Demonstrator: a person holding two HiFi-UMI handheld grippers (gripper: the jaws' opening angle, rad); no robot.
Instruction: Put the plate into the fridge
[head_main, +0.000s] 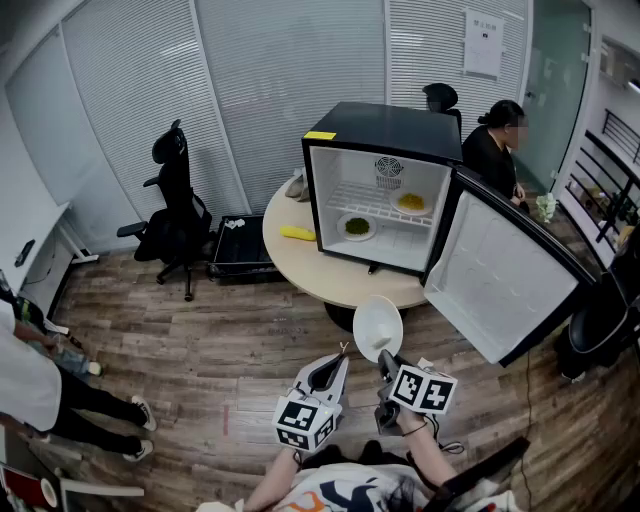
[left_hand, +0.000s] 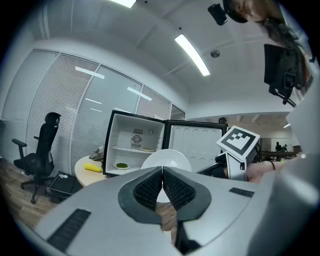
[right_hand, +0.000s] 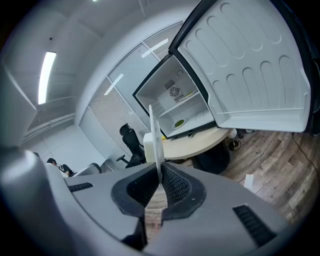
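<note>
White plate (head_main: 378, 325) pinched in right gripper (right_hand: 159, 172) fingers, left gripper (left_hand: 162, 171) clenched empty; fridge (head_main: 380, 125) holds green-food dish (head_main: 357, 227), yellow-food dish (head_main: 411, 203).

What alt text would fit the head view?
The right gripper holds a white plate by its edge, short of an open mini fridge on a round table. The left gripper sits beside it, jaws shut and empty. The fridge door stands open rightward; a dish of green food sits inside.

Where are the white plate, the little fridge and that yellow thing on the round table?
white plate (head_main: 378, 327), head view, middle of its face.
fridge (head_main: 385, 125), head view, its black top.
yellow thing (head_main: 297, 233), head view, its middle.
</note>
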